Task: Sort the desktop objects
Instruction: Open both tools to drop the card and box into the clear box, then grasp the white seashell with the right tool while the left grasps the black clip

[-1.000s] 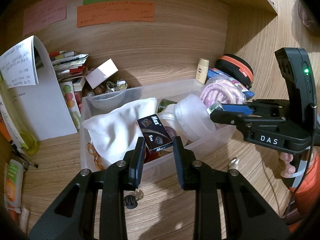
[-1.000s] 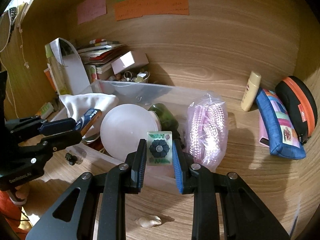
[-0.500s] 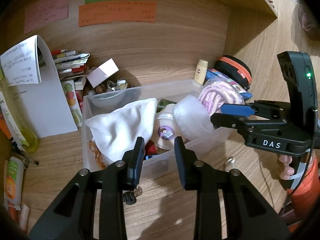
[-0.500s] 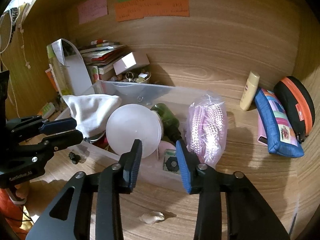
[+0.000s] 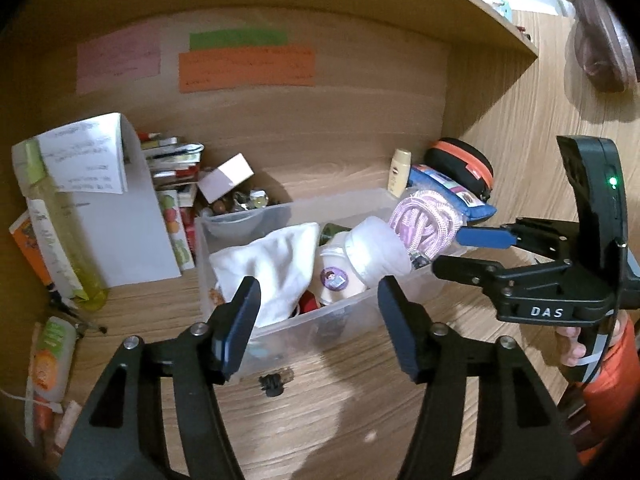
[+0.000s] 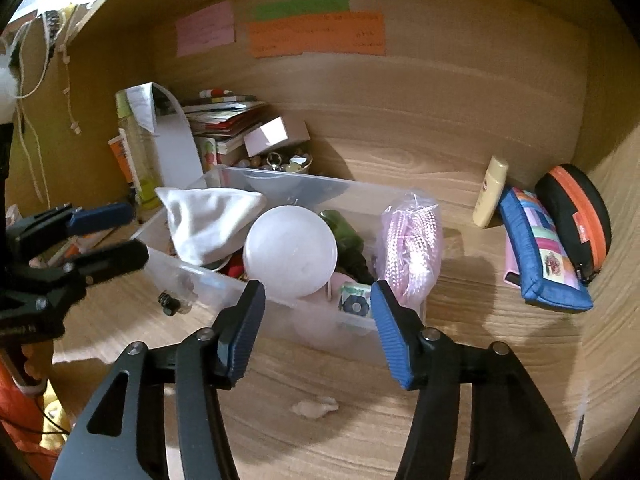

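Observation:
A clear plastic bin (image 5: 352, 312) (image 6: 280, 316) stands on the wooden desk. It holds a white cloth (image 5: 272, 264) (image 6: 208, 220), a white round lid (image 6: 290, 252), a pink braided cord in a bag (image 6: 412, 248) (image 5: 424, 224) and a small green card with a black flower (image 6: 354, 300). My left gripper (image 5: 316, 316) is open and empty, just in front of the bin. My right gripper (image 6: 318, 320) is open and empty, above the bin's near wall; it also shows in the left wrist view (image 5: 472, 252).
A small black clip (image 5: 274, 384) (image 6: 170, 304) and a pale shell-like scrap (image 6: 316, 406) lie on the desk in front of the bin. A blue pouch (image 6: 540, 248), orange-black case (image 6: 576, 216) and cream bottle (image 6: 490, 192) sit right. Books, papers and a yellow bottle (image 5: 60, 232) stand left.
My left gripper let go of the black staple box and my right gripper let go of the flower card; both dropped into the bin. Both grippers opened wide and drew back.

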The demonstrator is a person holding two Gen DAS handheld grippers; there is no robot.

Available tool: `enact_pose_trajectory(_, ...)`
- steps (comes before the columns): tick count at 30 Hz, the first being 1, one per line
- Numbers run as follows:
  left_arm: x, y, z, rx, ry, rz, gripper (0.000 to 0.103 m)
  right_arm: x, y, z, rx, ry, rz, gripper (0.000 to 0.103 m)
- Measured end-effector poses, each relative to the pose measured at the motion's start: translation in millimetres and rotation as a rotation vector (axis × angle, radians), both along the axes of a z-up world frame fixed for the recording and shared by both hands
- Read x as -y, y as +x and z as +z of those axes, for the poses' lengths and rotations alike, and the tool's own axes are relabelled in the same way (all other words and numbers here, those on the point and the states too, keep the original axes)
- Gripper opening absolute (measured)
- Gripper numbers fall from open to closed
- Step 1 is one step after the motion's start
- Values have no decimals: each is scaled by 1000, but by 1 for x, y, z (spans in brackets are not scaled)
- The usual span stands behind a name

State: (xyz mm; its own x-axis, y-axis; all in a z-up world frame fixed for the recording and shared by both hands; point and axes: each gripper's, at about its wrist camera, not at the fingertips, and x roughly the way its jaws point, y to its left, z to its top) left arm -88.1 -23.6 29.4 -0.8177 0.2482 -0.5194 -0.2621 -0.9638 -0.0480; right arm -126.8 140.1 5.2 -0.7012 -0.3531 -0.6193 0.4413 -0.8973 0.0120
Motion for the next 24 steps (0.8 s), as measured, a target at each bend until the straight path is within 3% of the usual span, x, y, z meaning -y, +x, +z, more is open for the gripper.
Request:
enact_pose_trajectory(6,22,10,-7,18,-7,55,60,-4,16,-2,-19,35,3,56)
enact_pose_trajectory(14,55,17,-40,132,-25,135,60,-16,16,-30,66,75,-20,57)
enact_pose_trajectory(24,46,3,-78,281,-27,106,60,-15,11,-61,161,95,-7,57)
